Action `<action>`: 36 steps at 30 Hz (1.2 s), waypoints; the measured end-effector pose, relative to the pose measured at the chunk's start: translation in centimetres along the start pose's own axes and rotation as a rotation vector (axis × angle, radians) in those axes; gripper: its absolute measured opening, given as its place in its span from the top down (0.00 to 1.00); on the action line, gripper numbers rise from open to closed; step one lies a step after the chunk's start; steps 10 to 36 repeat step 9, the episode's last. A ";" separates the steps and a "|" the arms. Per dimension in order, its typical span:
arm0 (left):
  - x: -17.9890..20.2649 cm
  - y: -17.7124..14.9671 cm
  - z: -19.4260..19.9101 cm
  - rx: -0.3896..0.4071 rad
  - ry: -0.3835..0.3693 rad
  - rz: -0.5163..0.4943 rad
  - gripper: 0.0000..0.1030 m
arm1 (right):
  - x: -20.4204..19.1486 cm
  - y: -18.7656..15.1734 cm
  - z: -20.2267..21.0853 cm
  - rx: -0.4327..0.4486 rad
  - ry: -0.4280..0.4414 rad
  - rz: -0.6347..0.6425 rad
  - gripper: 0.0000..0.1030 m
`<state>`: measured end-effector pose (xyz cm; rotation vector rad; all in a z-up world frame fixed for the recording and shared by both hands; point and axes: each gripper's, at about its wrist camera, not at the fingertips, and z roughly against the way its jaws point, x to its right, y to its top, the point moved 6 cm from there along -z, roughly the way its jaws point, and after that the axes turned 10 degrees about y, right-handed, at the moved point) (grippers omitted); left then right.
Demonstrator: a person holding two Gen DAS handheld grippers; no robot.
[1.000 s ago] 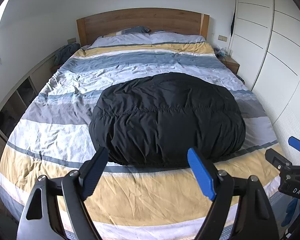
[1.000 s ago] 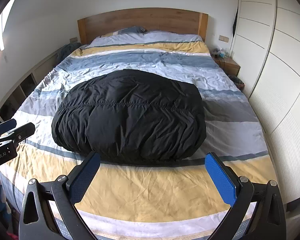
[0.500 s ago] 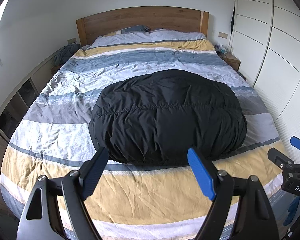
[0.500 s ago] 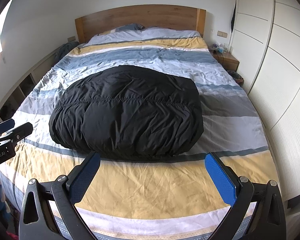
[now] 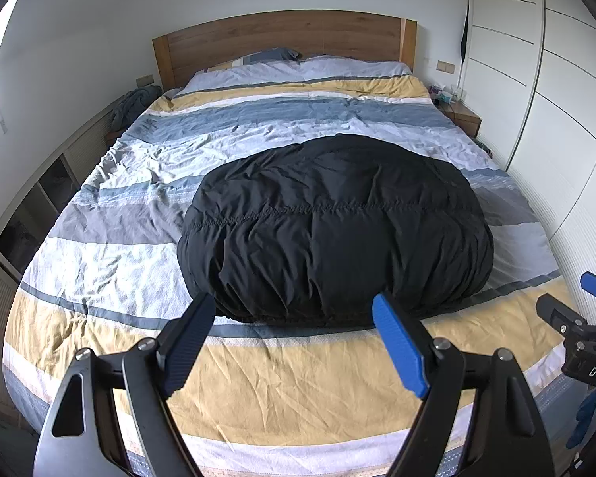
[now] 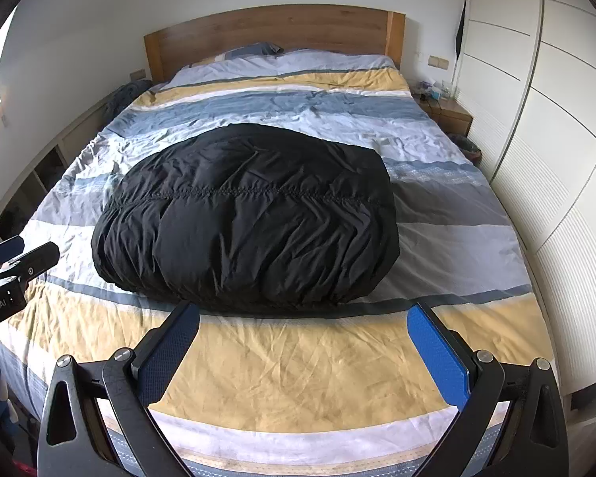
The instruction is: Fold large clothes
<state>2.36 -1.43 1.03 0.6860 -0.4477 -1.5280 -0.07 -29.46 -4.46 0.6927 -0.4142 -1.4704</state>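
Observation:
A puffy black quilted garment (image 5: 333, 234) (image 6: 246, 218) lies folded into a rounded bundle in the middle of the striped bed (image 5: 111, 262) (image 6: 449, 250). My left gripper (image 5: 294, 310) hangs open above the bed's foot, short of the bundle's near edge, with nothing between its blue pads. My right gripper (image 6: 304, 318) is likewise open and empty over the yellow stripe, just in front of the bundle. Each gripper shows at the edge of the other's view: the right one (image 5: 576, 318) at the far right, the left one (image 6: 16, 254) at the far left.
A wooden headboard (image 5: 282, 39) and pillows stand at the far end. White wardrobe doors (image 5: 536, 99) run along the right side, with a small nightstand (image 5: 461, 119) in the corner. Low open shelving (image 5: 31, 214) lines the left wall under a window.
Both views have shifted only slightly; the bundle sits a touch lower and nearer in frame. Neither gripper has changed its opening and the garment lies as before.

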 end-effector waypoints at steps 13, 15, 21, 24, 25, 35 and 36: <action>-0.6 -0.6 -0.1 -0.014 0.008 0.005 0.21 | -0.1 0.0 0.0 -0.001 -0.001 0.000 0.00; -0.6 -0.6 -0.1 -0.014 0.008 0.005 0.21 | -0.1 0.0 0.0 -0.001 -0.001 0.000 0.00; -0.6 -0.6 -0.1 -0.014 0.008 0.005 0.21 | -0.1 0.0 0.0 -0.001 -0.001 0.000 0.00; -0.6 -0.6 -0.1 -0.014 0.008 0.005 0.21 | -0.1 0.0 0.0 -0.001 -0.001 0.000 0.00; -0.6 -0.6 -0.1 -0.014 0.008 0.005 0.21 | -0.1 0.0 0.0 -0.001 -0.001 0.000 0.00; -0.6 -0.6 -0.1 -0.014 0.008 0.005 0.21 | -0.1 0.0 0.0 -0.001 -0.001 0.000 0.00; -0.6 -0.6 -0.1 -0.014 0.008 0.005 0.21 | -0.1 0.0 0.0 -0.001 -0.001 0.000 0.00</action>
